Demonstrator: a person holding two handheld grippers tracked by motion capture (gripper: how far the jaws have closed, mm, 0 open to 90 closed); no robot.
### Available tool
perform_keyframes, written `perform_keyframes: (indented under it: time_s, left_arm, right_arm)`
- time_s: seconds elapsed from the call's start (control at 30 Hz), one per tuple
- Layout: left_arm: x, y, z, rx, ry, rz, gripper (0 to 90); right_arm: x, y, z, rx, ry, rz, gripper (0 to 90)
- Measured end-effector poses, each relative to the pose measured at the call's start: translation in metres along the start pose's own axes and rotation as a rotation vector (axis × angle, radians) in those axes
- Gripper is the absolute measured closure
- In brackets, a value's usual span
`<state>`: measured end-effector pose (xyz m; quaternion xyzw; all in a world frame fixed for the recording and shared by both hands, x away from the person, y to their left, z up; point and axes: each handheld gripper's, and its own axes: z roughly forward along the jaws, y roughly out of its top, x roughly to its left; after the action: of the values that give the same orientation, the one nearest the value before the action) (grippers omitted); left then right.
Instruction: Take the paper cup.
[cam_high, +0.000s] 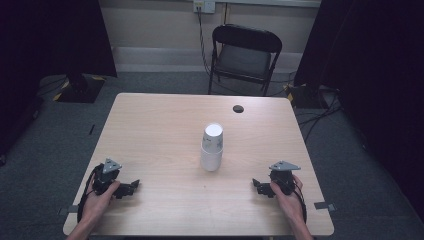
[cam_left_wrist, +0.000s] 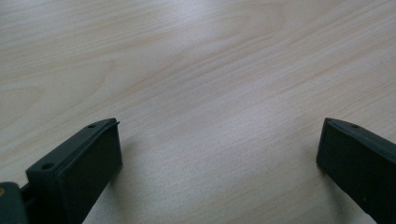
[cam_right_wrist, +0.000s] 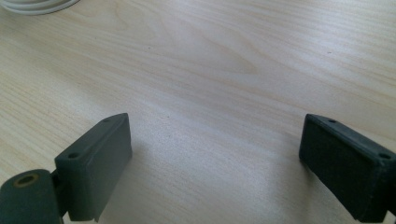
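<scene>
High view: stacked cups (cam_high: 212, 148) mid-surface | both grippers' fingers released, empty | risk: careless approach topples the tall stack

The high view is dim and soft, with dark, nearly black areas at both upper corners and the right edge; the pale wooden table (cam_high: 160, 130) is the brightest surface, evenly lit from above. The stacked white cups (cam_high: 212, 147) cast only a faint shadow. In both gripper views the tabletop looks brighter, with a broad whitish sheen across the grain, and soft shadows spread under the black jaws, whose near parts are slightly blurred.
</scene>
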<state>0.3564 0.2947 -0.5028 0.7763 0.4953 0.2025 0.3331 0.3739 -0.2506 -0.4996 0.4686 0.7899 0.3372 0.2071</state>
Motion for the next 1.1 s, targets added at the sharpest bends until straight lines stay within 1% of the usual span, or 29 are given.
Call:
perform_keyframes:
  time_s: [0.03,0.23,0.27,0.4,0.43,0.53,0.57,0.6,0.63,0.67,0.7,0.8,0.83,0.9,0.93,0.97,1.0,1.03,1.1]
  left_arm:
    - [0.000,0.000,0.000,0.005,0.002,0.007,0.0]
    - [0.000,0.000,0.000,0.002,0.001,0.004,0.0]
    - [0.000,0.000,0.000,-0.001,0.004,0.001,0.0]
    - [-0.001,0.000,0.000,-0.002,0.006,0.001,0.2]
    - [-0.002,-0.001,-0.002,0.002,0.002,0.008,0.2]
    - [-0.003,-0.002,-0.002,0.000,-0.001,0.009,0.2]
    - [-0.004,-0.002,-0.003,0.001,-0.005,0.009,0.2]
    - [-0.004,-0.002,-0.003,0.001,-0.005,0.009,0.2]
    - [-0.005,-0.003,-0.003,-0.003,-0.008,0.011,0.2]
    - [-0.005,-0.003,-0.003,-0.003,-0.008,0.011,0.2]
    - [-0.005,-0.002,-0.003,0.000,-0.012,0.017,0.1]
    - [-0.005,-0.003,-0.003,-0.001,-0.012,0.015,0.0]
    - [-0.005,-0.003,-0.003,-0.001,-0.012,0.014,0.0]
    - [-0.005,-0.003,-0.003,0.002,-0.012,0.015,0.0]
    - [-0.005,-0.003,-0.003,0.002,-0.011,0.014,0.0]
    - [-0.006,-0.003,-0.003,0.000,-0.010,0.014,0.0]
    - [-0.006,-0.003,-0.003,0.000,-0.010,0.014,0.0]
    - [-0.006,-0.003,-0.003,0.003,-0.014,0.022,0.0]
    - [-0.006,-0.003,-0.003,0.002,-0.013,0.022,0.0]
  right_arm:
    - [0.000,0.000,0.000,0.000,0.000,0.001,9.0]
    - [0.001,0.000,0.000,-0.001,-0.009,0.008,9.3]
    - [0.003,0.000,0.000,-0.002,-0.012,0.015,10.4]
    - [0.005,-0.001,-0.002,-0.007,-0.010,0.009,14.0]
    - [0.006,0.000,-0.003,-0.002,0.009,0.001,14.8]
    - [0.009,0.001,-0.004,-0.001,0.021,-0.008,15.9]
    - [0.012,0.003,-0.009,-0.031,0.041,-0.015,15.6]
    - [0.012,0.003,-0.009,-0.031,0.041,-0.015,15.6]
    - [0.013,0.005,-0.012,-0.059,0.058,-0.014,15.7]
    - [0.013,0.005,-0.012,-0.059,0.058,-0.014,15.7]
    - [0.014,0.008,-0.016,-0.073,0.080,-0.008,17.0]
    - [0.016,0.011,-0.018,-0.086,0.078,-0.013,19.7]
    - [0.019,0.014,-0.019,-0.087,0.092,-0.017,21.1]
    - [0.020,0.017,-0.020,-0.085,0.100,-0.019,21.3]
    - [0.022,0.019,-0.021,-0.090,0.113,-0.030,21.5]
    - [0.024,0.025,-0.025,-0.126,0.143,-0.046,21.7]
    - [0.024,0.025,-0.025,-0.126,0.143,-0.046,21.7]
    - [0.026,0.029,-0.030,-0.149,0.165,-0.051,19.9]
    - [0.028,0.032,-0.034,-0.161,0.192,-0.048,19.4]
